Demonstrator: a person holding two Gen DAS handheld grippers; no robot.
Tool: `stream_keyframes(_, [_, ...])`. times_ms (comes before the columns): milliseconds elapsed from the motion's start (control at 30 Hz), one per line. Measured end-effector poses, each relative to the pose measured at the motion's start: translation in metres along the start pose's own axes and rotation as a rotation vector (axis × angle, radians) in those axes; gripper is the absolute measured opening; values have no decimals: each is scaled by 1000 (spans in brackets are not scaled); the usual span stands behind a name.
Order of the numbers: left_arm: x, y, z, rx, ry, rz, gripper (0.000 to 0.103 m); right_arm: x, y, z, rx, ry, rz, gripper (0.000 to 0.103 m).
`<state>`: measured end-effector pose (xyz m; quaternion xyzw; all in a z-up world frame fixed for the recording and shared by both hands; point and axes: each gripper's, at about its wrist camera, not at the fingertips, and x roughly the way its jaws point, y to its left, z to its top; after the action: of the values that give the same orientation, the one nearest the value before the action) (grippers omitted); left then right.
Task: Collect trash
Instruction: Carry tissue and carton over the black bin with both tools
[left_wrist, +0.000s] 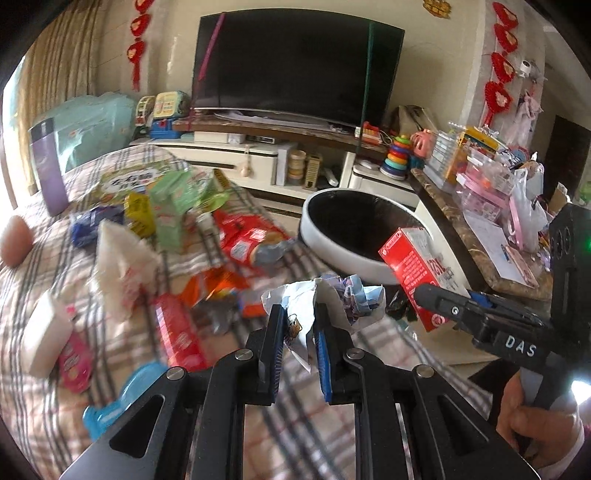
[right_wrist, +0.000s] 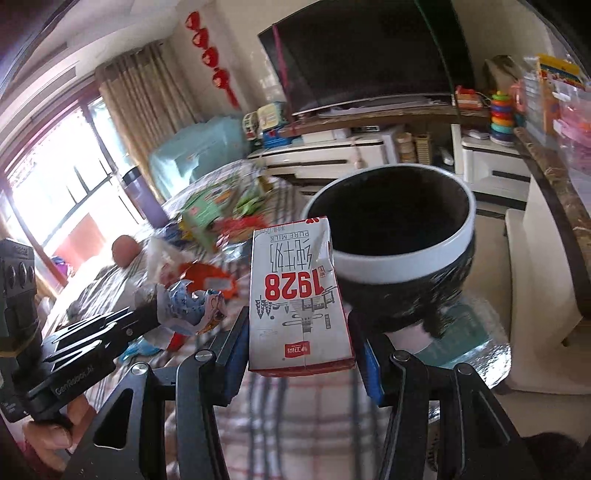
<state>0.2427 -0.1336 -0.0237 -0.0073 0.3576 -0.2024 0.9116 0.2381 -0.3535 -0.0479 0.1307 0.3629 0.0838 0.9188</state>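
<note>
The left hand-held gripper (left_wrist: 297, 325) pinches a crumpled white printed wrapper (left_wrist: 325, 295) above the plaid-covered desk (left_wrist: 40, 295) strewn with packets. The right hand-held gripper (right_wrist: 301, 343) clamps a red-and-white milk carton (right_wrist: 295, 295) beside the round white-rimmed black-lined bin (right_wrist: 406, 258); only the right view shows its "1928" face.

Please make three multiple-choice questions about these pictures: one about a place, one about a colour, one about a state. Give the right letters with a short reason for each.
1. Where is the trash bin?
A. beyond the milk carton
B. on the TV stand
C. under the curtain

2. What colour is the bin's rim?
A. red
B. white
C. green

3. What is the left gripper doing?
A. hanging open
B. shut on the crumpled wrapper
C. holding the carton

Answers:
1 A, the right wrist view shows the bin just past the carton.
2 B, a white ring tops the black liner.
3 B, both fingers pinch the paper; the right gripper holds the carton.
</note>
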Motion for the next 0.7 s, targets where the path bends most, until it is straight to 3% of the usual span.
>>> stream_keyframes(300, [42, -15, 38, 21, 2, -15, 15, 10, -44, 34, 63, -5, -47, 52])
stream_keyframes(700, [92, -37, 71, 42, 21, -22, 15, 28, -71, 63, 73, 11, -86, 52])
